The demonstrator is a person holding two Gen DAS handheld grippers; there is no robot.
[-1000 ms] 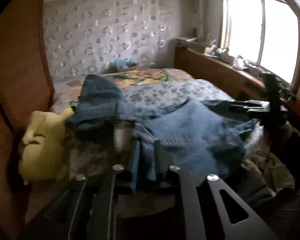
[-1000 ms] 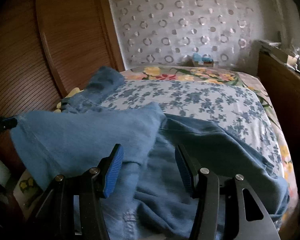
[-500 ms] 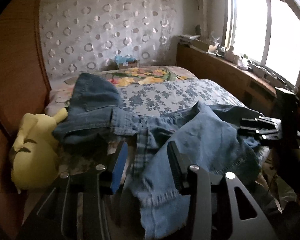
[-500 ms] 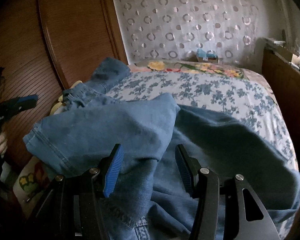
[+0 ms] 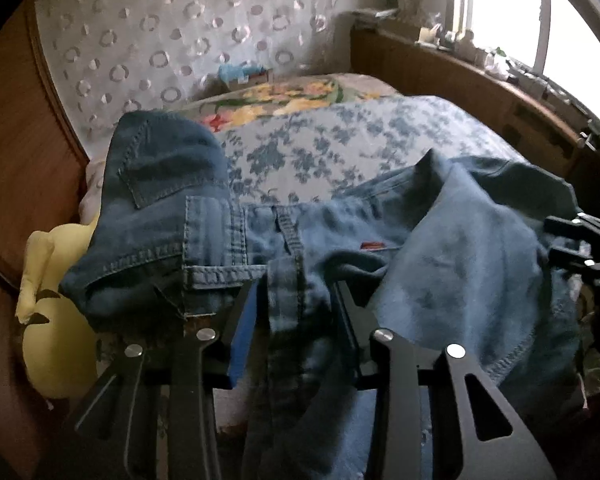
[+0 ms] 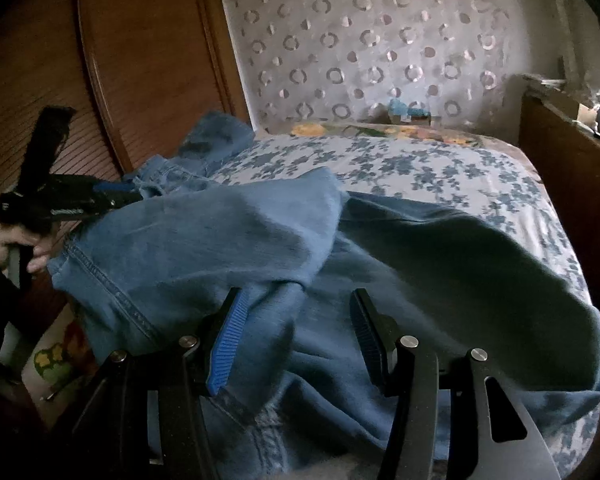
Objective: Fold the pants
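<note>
Bedroom with one bed (image 5: 340, 148) under a blue-flowered sheet, a circle-patterned wall behind, wooden panelling on one side and a bright window (image 5: 500, 12) on the other. One pair of blue jeans (image 5: 440, 248) lies crumpled across the bed's near end. Two tools: left tool (image 5: 296, 320) closing around the waistband fabric, right tool (image 6: 296, 328) released, denim between its jaws. One yellow soft toy (image 5: 48, 320) sits beside the jeans.

Left gripper (image 5: 296, 312) closing around the jeans (image 5: 300, 248) (waistband between its fingers (image 5: 242, 332)).
</note>
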